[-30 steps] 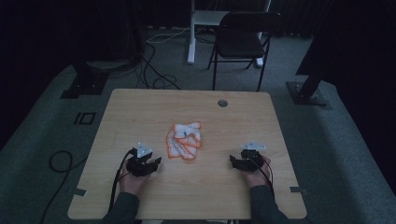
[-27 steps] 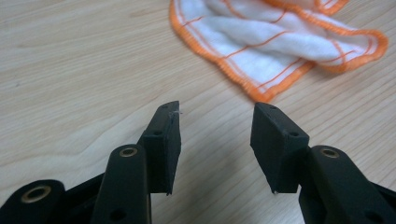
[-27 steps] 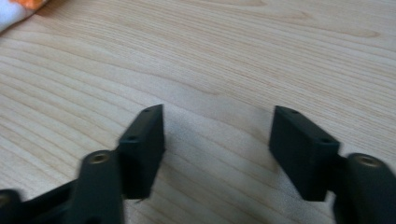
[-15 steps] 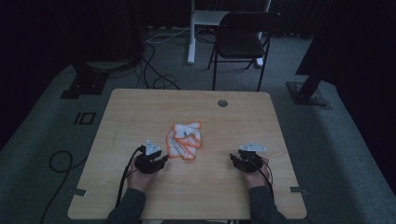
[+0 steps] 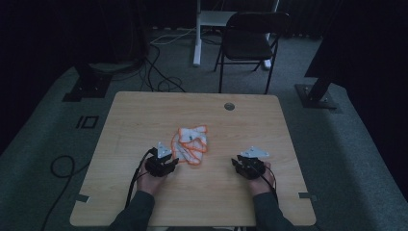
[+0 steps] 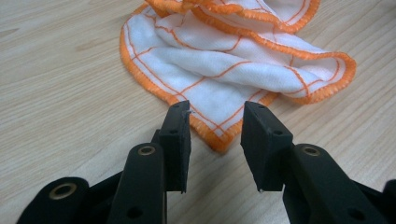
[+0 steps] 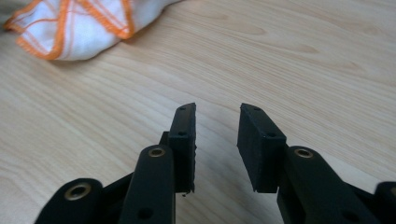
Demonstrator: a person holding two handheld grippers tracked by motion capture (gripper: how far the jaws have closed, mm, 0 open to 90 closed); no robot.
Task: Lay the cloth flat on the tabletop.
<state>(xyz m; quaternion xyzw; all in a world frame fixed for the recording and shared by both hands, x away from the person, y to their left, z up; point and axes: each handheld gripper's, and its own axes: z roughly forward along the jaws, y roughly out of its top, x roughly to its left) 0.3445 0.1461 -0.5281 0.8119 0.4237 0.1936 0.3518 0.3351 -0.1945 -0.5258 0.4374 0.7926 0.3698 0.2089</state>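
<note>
A crumpled white cloth [image 5: 191, 142] with orange edging and orange grid lines lies mid-table on the wooden table [image 5: 144, 115]. My left gripper [image 5: 173, 161] sits at its near left edge. In the left gripper view the cloth [image 6: 219, 70] spreads ahead, and its nearest corner lies between the tips of my left gripper [image 6: 215, 112]; the jaws have just been closing but the pads stand apart from it. My right gripper [image 5: 240, 162] rests to the right of the cloth. In the right gripper view my right gripper [image 7: 217, 109] has been closing with only bare wood between its jaws, and the cloth [image 7: 74, 23] lies far up left.
A round grommet hole [image 5: 229, 106] sits near the table's far edge. Beyond the table stand a black folding chair [image 5: 250, 41] and a white desk leg [image 5: 197, 33]. Cables [image 5: 159, 72] and stand bases [image 5: 86, 86] lie on the carpet. A cable [image 5: 137, 175] trails from my left gripper.
My left hand has slid right, up to the near edge of the cloth. My right hand has shifted slightly left. The cloth has not moved.
</note>
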